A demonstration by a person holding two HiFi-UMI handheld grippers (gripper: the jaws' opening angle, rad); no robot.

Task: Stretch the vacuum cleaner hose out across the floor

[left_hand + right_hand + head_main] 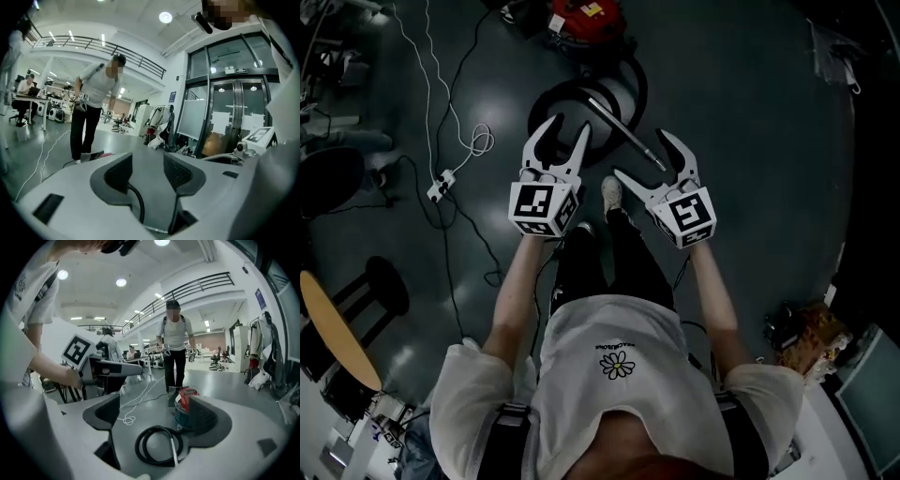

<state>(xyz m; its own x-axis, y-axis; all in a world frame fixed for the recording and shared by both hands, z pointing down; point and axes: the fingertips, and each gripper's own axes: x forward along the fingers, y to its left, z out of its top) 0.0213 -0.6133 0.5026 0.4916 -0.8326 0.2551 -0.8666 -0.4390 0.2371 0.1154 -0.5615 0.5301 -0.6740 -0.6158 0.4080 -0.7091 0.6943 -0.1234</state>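
Left tool (569, 131) and right tool (637, 153) gape empty, coiled hose (141, 446) just beyond, wand (623, 131) slanting nearest the right.

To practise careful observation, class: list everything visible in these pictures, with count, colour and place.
vacuum cleaner: one, red and blue, on floor ahead
hose: one, black, coiled on floor beside the cleaner
wand: one, silver, lying across the coil
cable: one, white, trailing over floor at left
power strip: one, white, floor at left
stool: one, black, lower left
bystander: one, white shirt, standing behind the cleaner
left claw: one, white, open, empty, over the coil
right claw: one, white, open, empty, over the wand's end
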